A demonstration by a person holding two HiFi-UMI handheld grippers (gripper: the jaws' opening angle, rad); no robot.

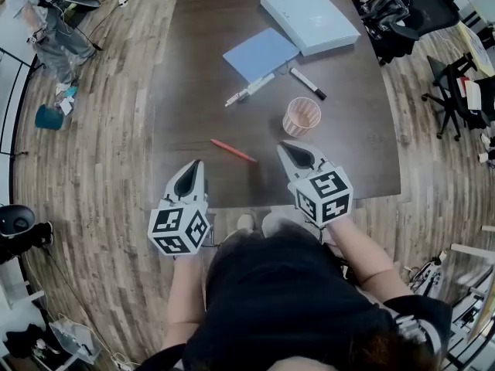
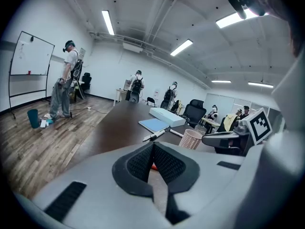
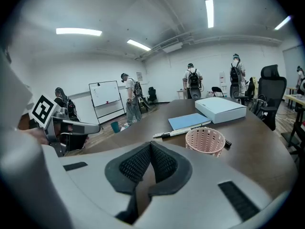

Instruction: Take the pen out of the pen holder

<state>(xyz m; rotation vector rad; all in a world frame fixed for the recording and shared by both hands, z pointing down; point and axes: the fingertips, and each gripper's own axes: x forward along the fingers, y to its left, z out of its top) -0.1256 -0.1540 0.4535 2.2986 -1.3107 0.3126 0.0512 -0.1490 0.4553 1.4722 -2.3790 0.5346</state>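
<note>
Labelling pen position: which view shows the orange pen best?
Head view: the orange pen lies whole on the table, clear of the pink pen holder. The left gripper view catches only a red sliver of it; the right gripper view shows none of it.

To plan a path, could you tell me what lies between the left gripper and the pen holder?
In the head view, an orange pen lies on the table between left gripper and pen holder.
</note>
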